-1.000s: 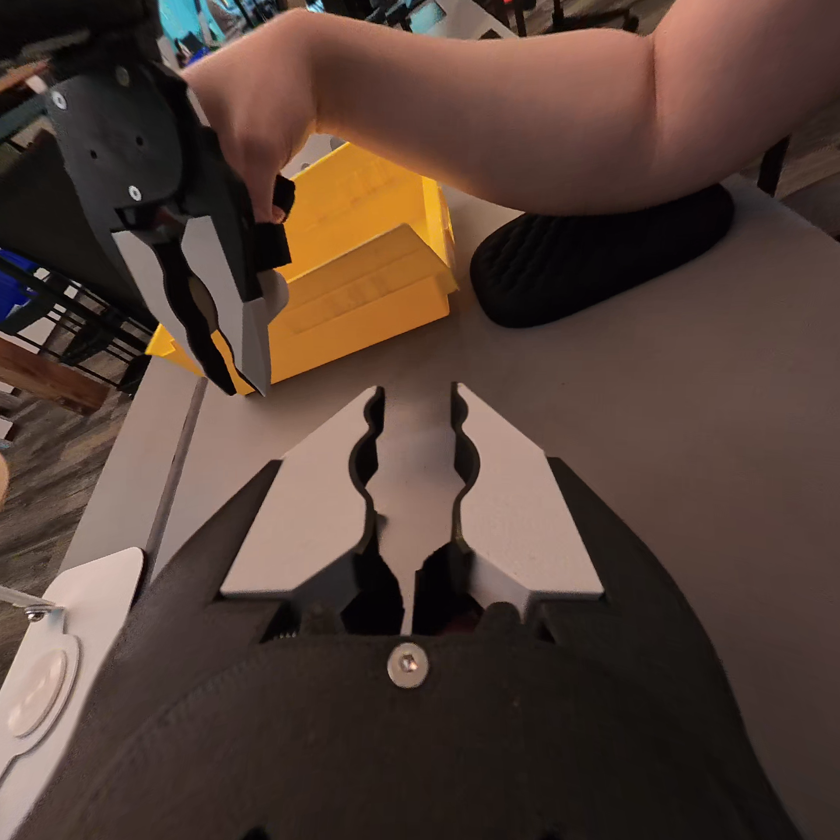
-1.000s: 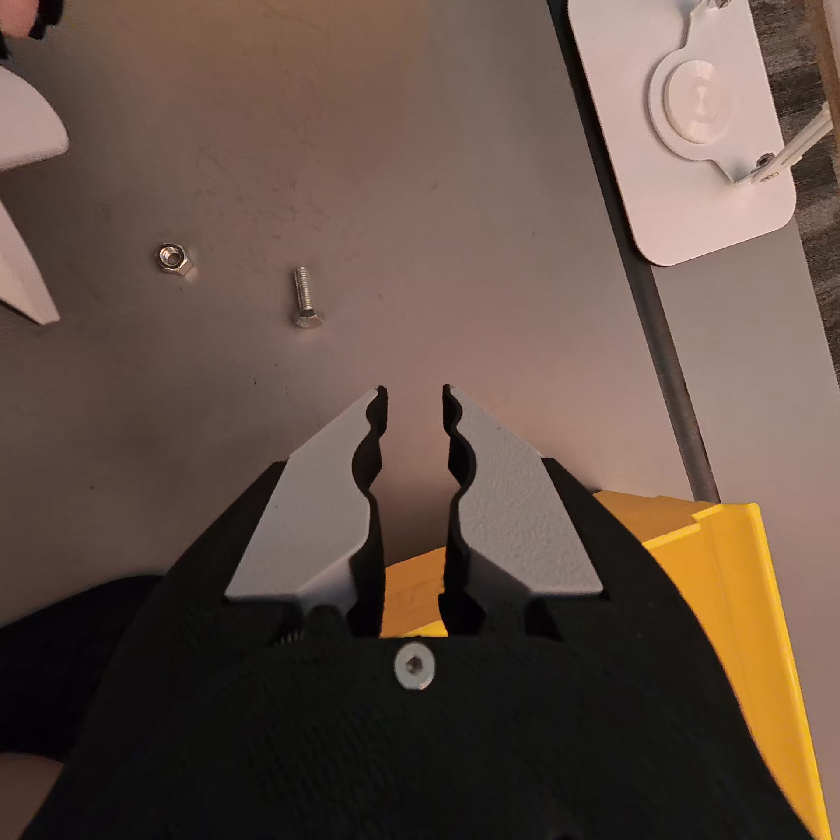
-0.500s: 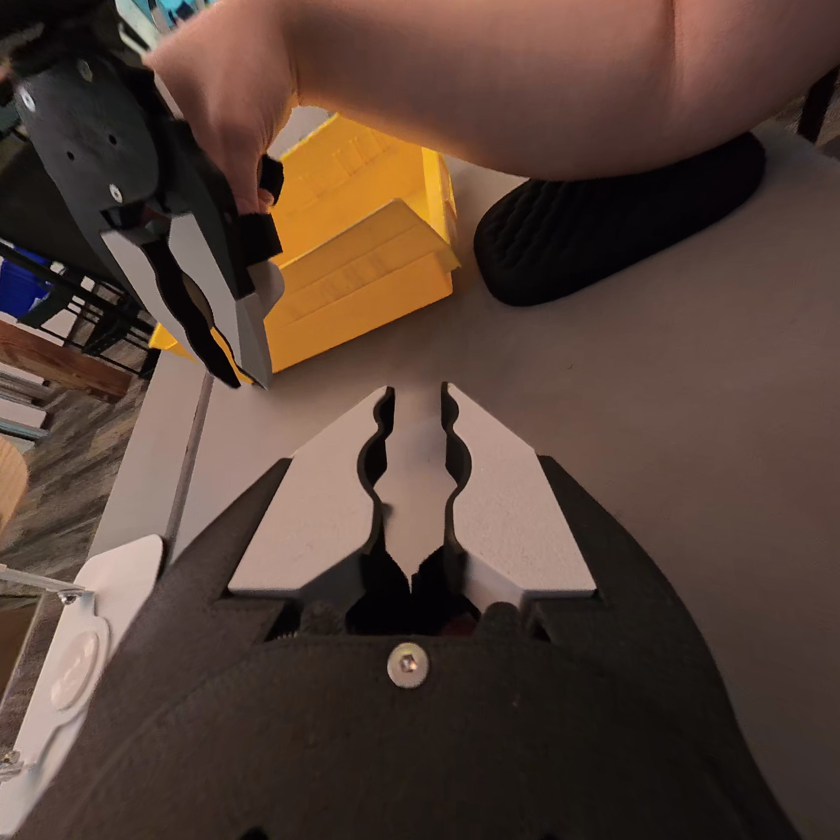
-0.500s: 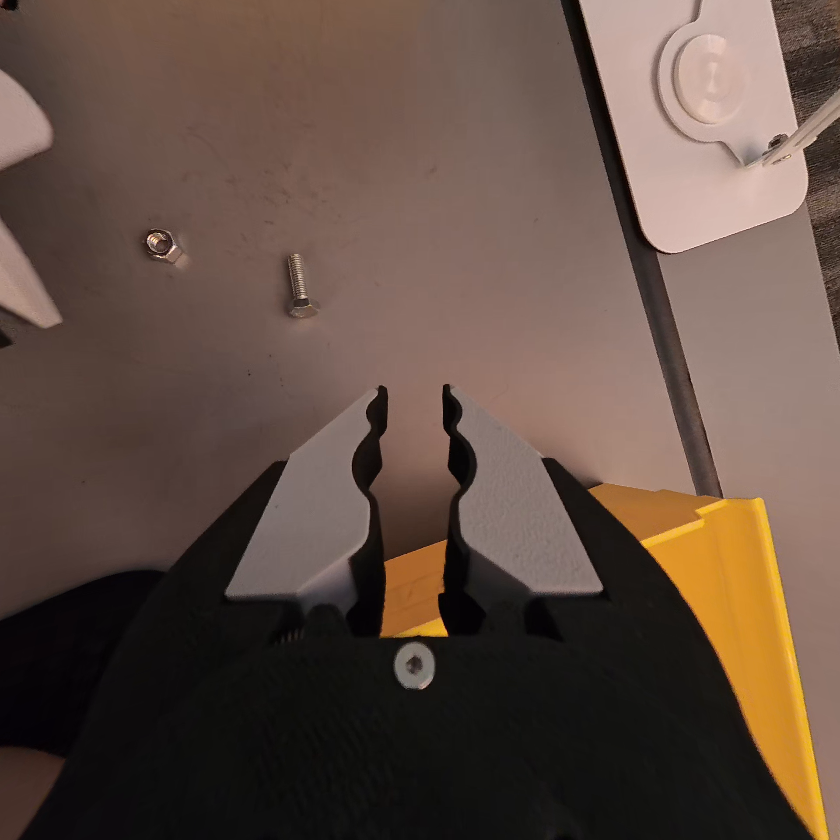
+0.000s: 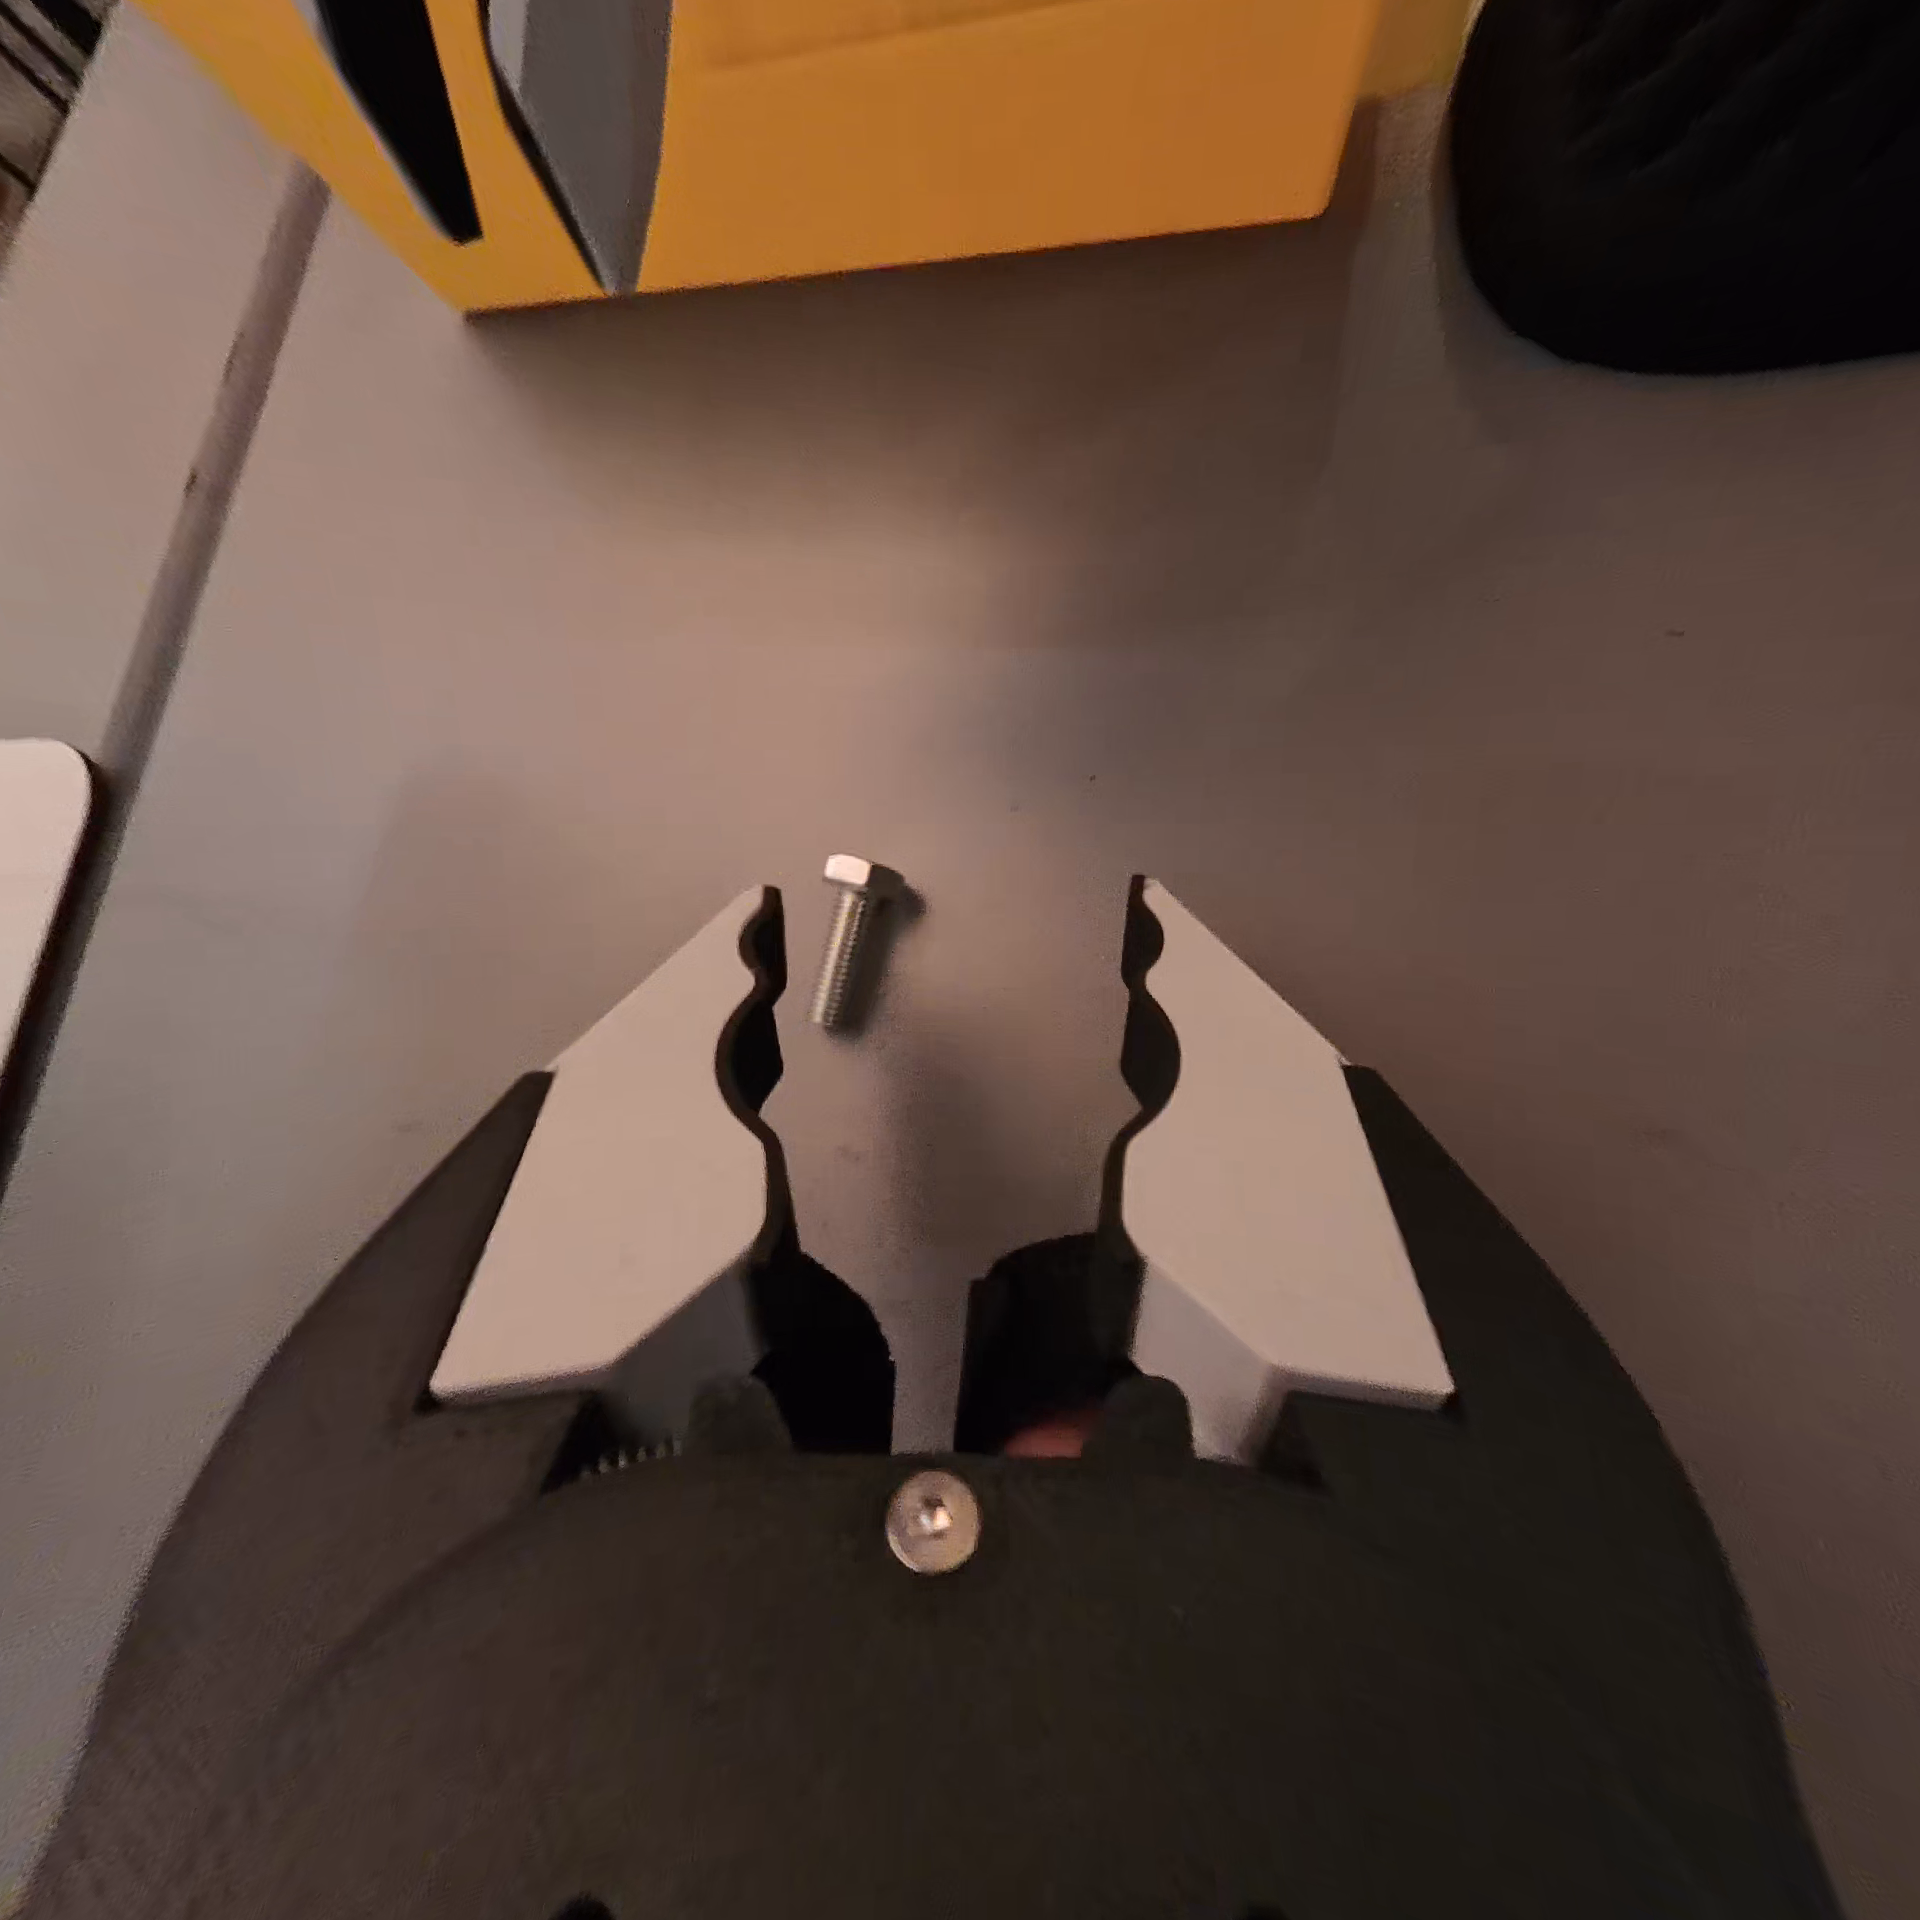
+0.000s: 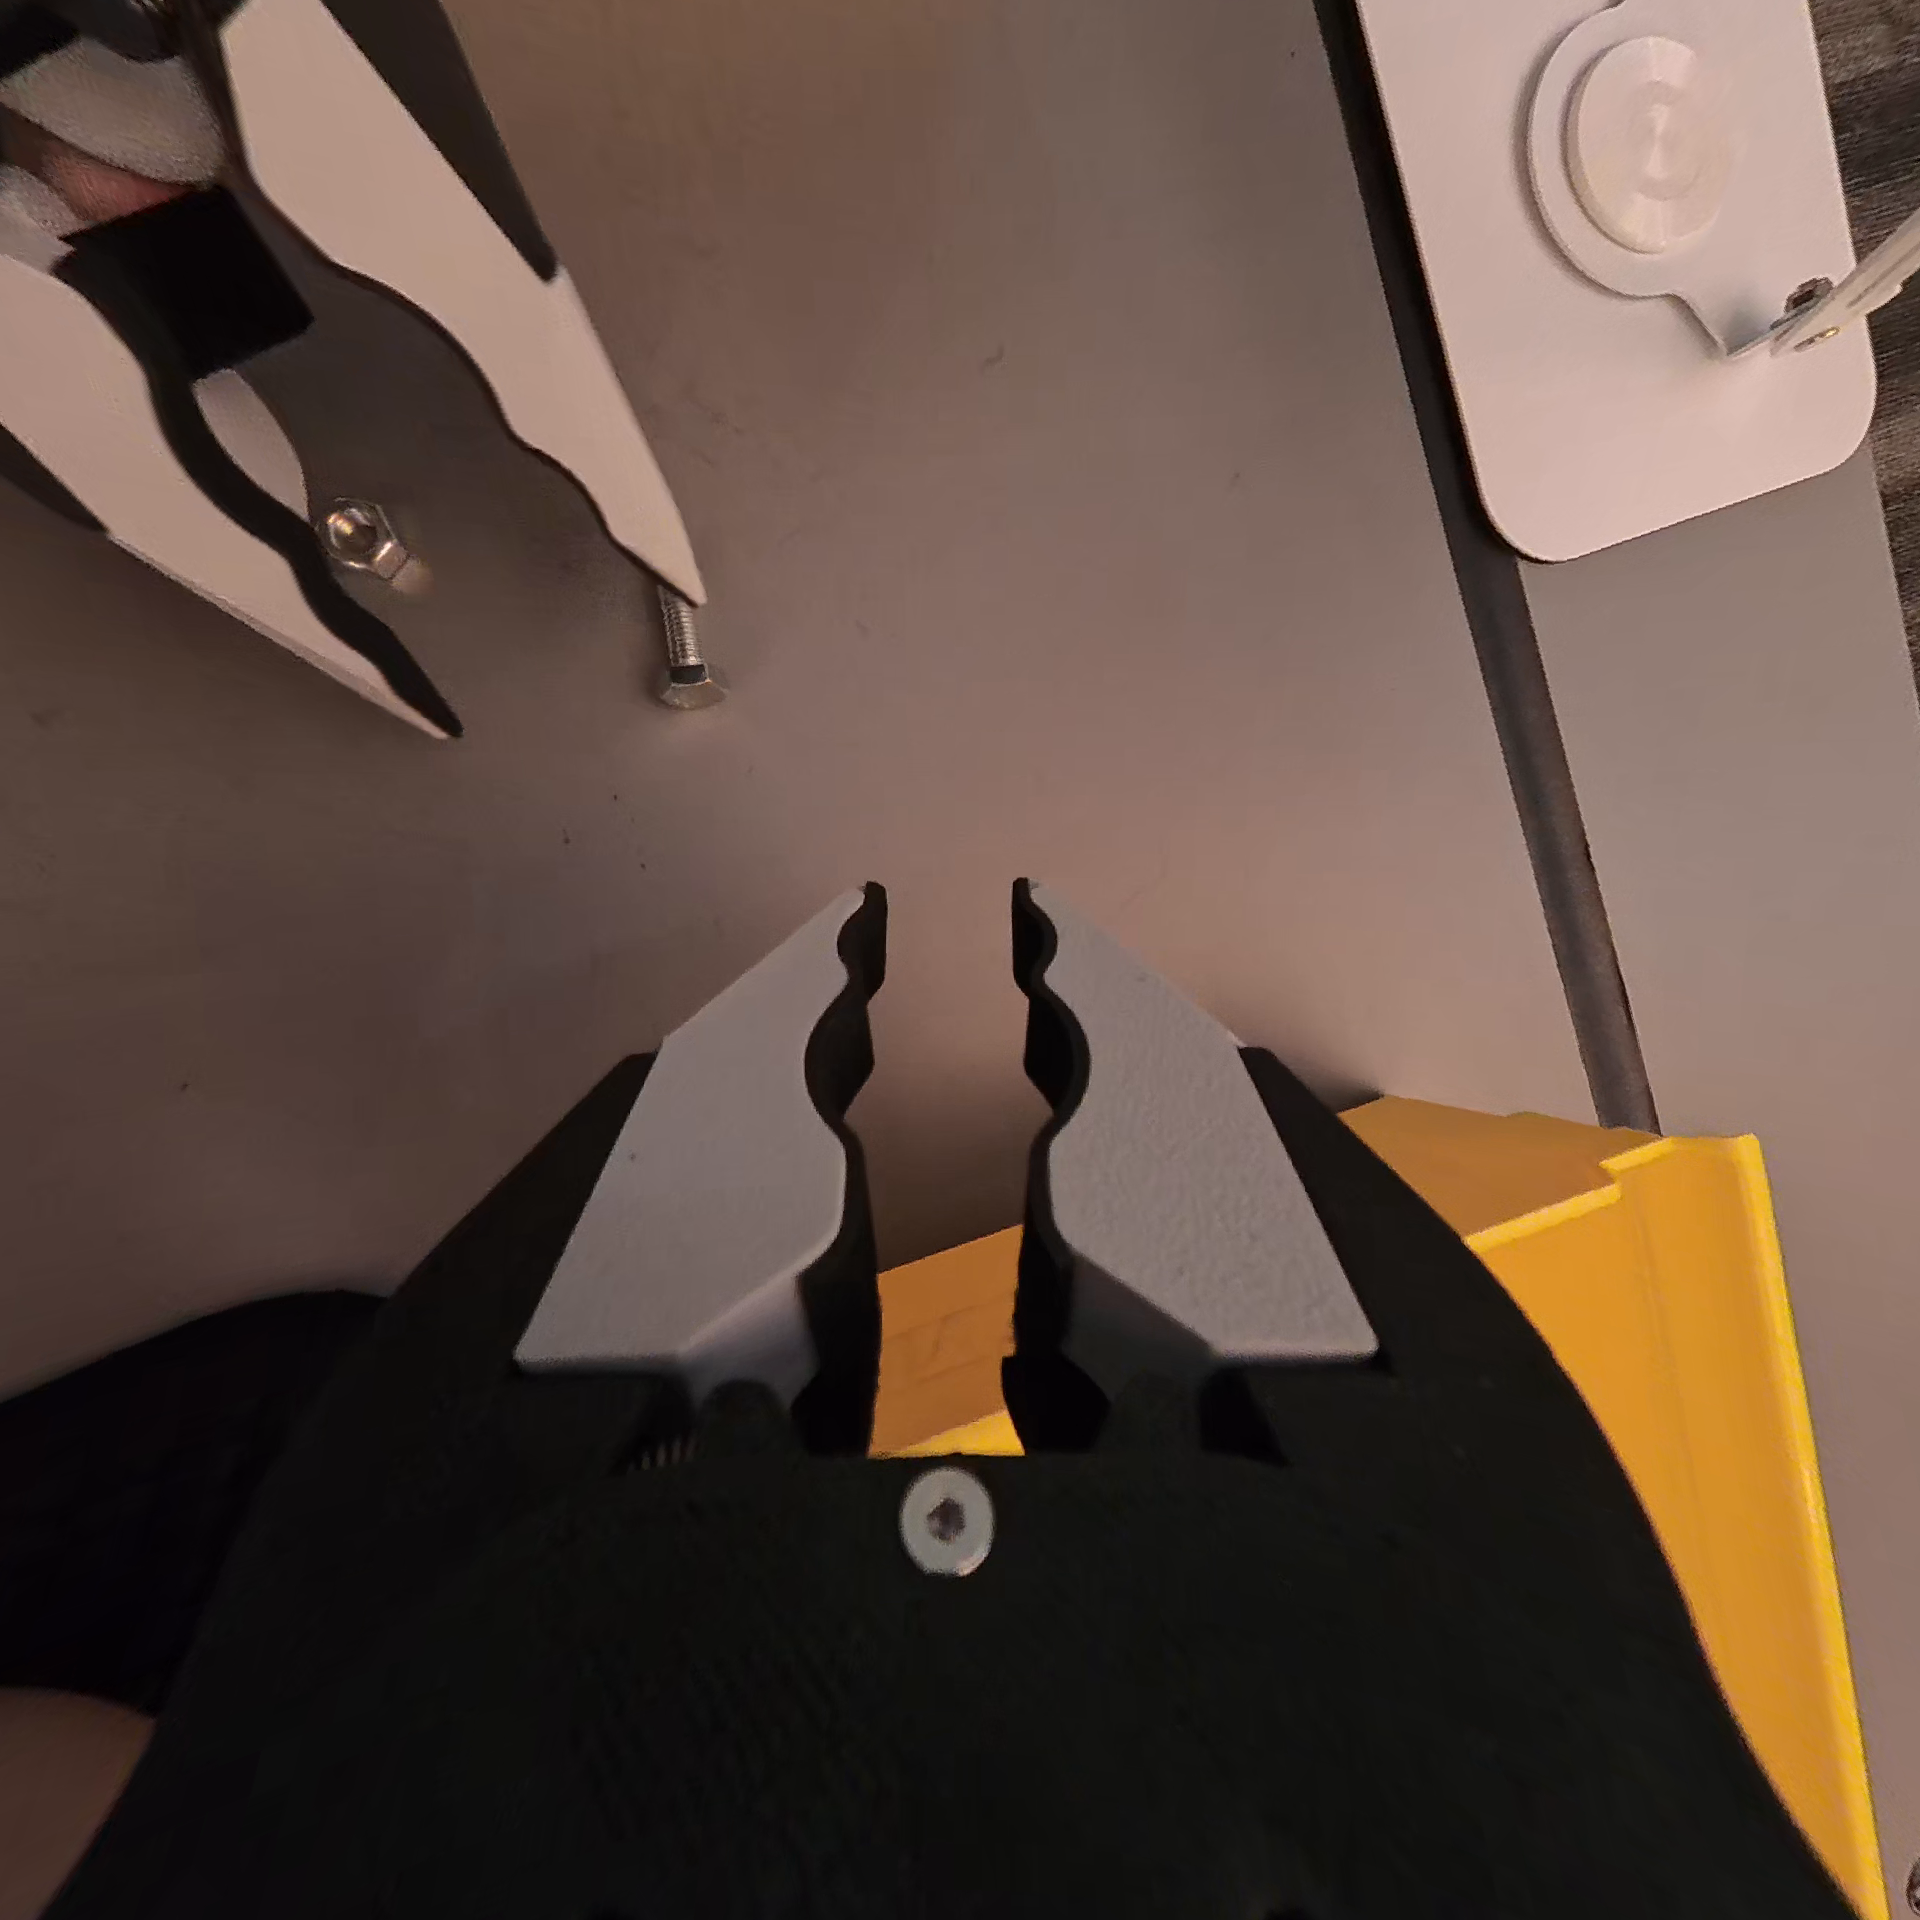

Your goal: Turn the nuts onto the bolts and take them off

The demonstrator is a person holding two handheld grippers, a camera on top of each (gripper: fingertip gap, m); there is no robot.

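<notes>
Bolt, short, silvery, hex-headed, between wide-spread left claw; right claw slightly parted.

Left gripper fingers spread, bolt lying between

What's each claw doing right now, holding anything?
Left claw: open wide, empty, small silver hex bolt lying on the table between its fingers.
Right claw: open, narrow gap, empty.

Black gripper bodies, grey scalloped fingers, 1 silver screw
</notes>
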